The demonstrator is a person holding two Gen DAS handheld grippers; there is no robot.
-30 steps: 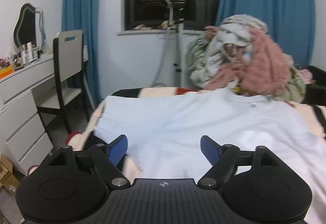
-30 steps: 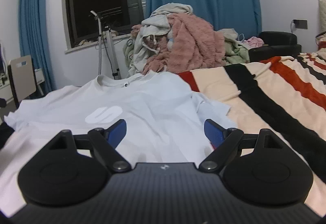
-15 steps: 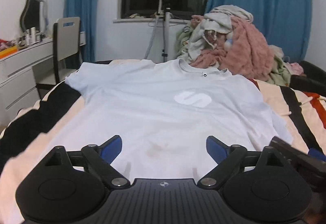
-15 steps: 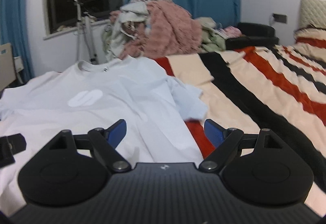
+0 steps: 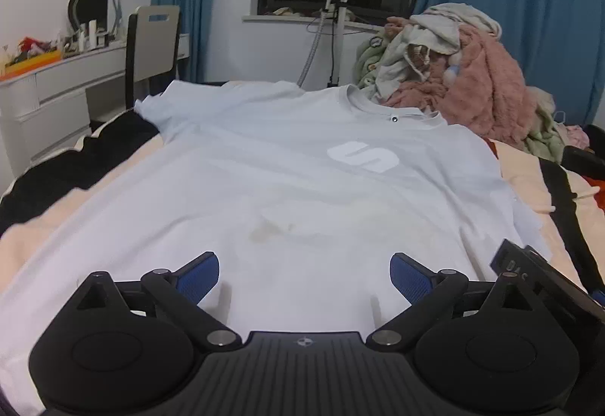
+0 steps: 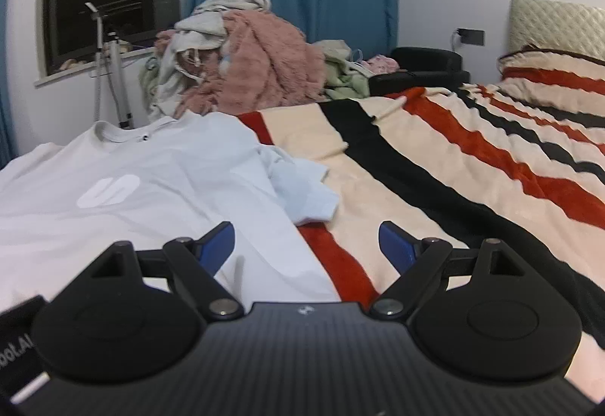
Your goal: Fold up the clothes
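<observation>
1. Lying flat and face up on the bed, the pale T-shirt runs lengthwise away from both tongs, collar far, hem near.
2. Left tongs hover over the hem, spread wide, holding nothing.
3. Right tongs, equally wide and empty, straddle the shirt's right edge, nearer the crumpled right sleeve.

The bed, under a striped blanket, carries a flat white T-shirt and a heap of clothes.
</observation>
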